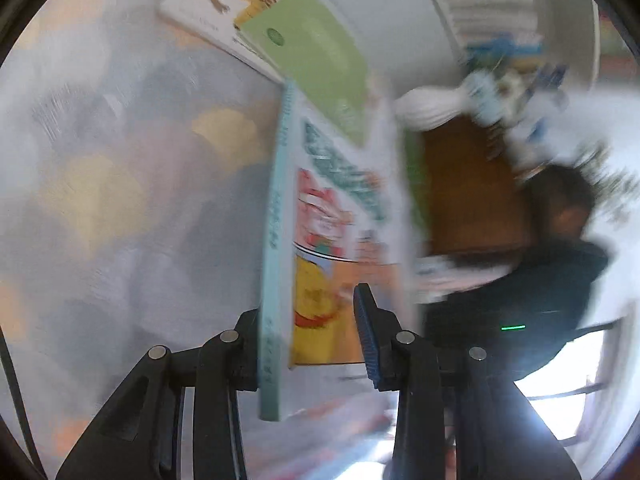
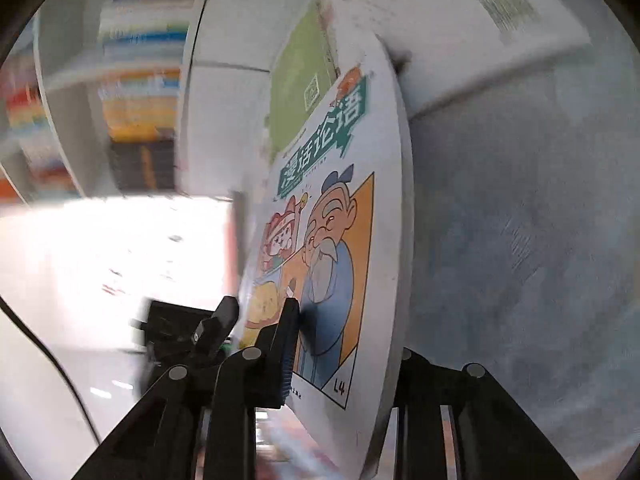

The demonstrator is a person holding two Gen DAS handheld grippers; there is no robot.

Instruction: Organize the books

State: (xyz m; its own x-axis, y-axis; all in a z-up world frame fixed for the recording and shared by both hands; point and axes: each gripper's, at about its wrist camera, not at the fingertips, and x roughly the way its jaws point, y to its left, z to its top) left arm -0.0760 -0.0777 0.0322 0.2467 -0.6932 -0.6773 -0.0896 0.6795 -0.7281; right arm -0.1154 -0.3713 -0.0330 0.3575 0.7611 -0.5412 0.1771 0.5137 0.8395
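Here the cartoon-cover book (image 2: 332, 216), printed with a bearded old man, a child and a teal title banner, stands up on edge between both grippers, lifted off the pale, mottled blue-grey surface (image 2: 520, 220). In the right wrist view the right gripper (image 2: 344, 364) is clamped on the book's lower end: one ribbed finger (image 2: 288, 352) presses flat on the front cover, while the other is hidden behind the back cover. In the left wrist view the left gripper (image 1: 308, 344) has the same book (image 1: 340, 216) between its fingers; the left-hand one lies against the light blue spine (image 1: 276, 240), but whether the right-hand ribbed pad (image 1: 366, 332) truly touches the cover I cannot tell, since the picture is blurred. Just beyond the book's far end lies a green-covered book (image 1: 312, 56), overlapping a white picture book (image 1: 216, 4) with animal drawings. Further off stands a white bookshelf (image 2: 196, 80) packed with colourful spines. A person in a dark top (image 1: 540, 292) appears to the right in the left wrist view, badly smeared.
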